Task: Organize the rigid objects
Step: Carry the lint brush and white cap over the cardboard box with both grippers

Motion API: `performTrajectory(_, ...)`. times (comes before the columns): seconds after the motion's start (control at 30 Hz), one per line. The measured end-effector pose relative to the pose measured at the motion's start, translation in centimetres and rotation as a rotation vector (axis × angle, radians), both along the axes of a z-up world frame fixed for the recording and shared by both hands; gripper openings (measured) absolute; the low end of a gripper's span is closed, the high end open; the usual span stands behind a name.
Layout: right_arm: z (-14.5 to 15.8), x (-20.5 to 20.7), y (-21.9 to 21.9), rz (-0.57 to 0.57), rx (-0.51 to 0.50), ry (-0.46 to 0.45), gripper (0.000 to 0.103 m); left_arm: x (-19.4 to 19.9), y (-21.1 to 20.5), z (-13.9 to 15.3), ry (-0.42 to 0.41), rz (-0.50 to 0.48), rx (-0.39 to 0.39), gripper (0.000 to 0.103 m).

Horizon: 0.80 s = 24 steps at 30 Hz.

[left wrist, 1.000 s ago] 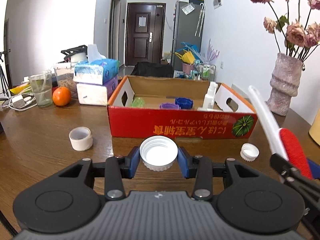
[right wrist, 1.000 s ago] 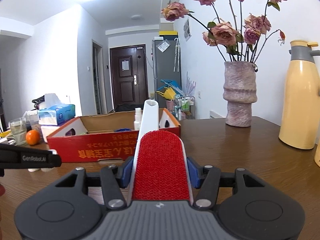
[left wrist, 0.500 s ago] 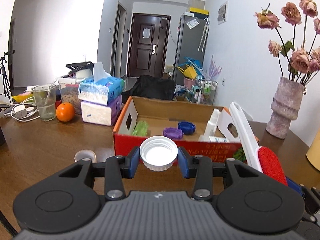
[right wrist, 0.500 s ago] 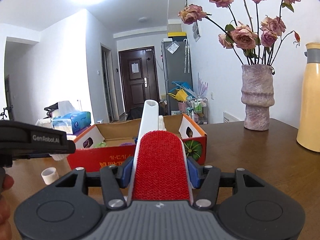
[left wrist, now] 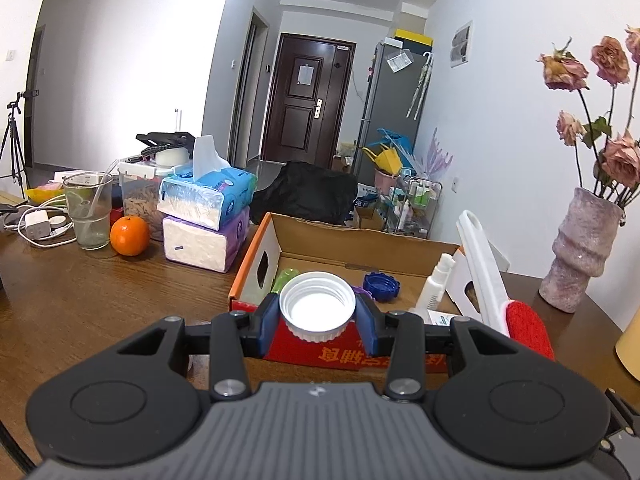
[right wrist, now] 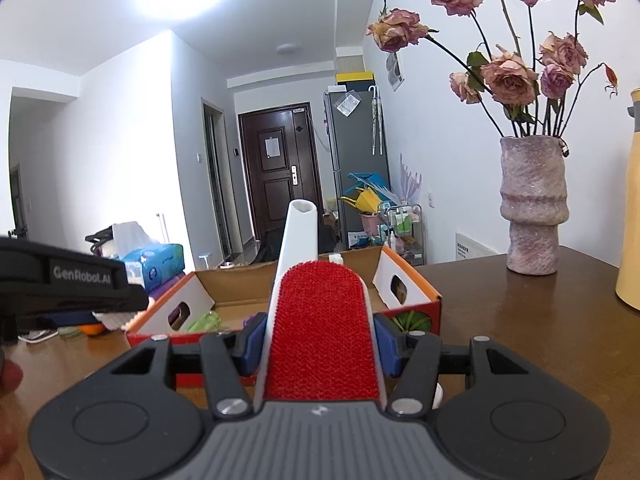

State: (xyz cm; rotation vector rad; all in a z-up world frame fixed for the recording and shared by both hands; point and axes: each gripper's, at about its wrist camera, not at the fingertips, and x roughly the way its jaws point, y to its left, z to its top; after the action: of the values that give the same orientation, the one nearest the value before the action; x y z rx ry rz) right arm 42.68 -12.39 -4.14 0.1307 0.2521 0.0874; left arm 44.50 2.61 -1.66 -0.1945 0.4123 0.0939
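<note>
Both my grippers have risen and come closer to the box (left wrist: pixel 362 246). My left gripper (left wrist: pixel 317 320) clamps a white cap (left wrist: pixel 317 307) at the box's near wall; my right gripper (right wrist: pixel 319 342) clamps a red brush (right wrist: pixel 322 328), handle pointing over the box.
</note>
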Motion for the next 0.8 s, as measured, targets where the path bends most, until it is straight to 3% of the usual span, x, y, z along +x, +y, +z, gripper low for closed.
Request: performTrajectory(0.8, 0.1, 6.2, 1.4, 0.047, 0.019, -0.005, 0.055, 5.5, 1.6, -0.1, 0.001, 0.053, -0.023, 0.041)
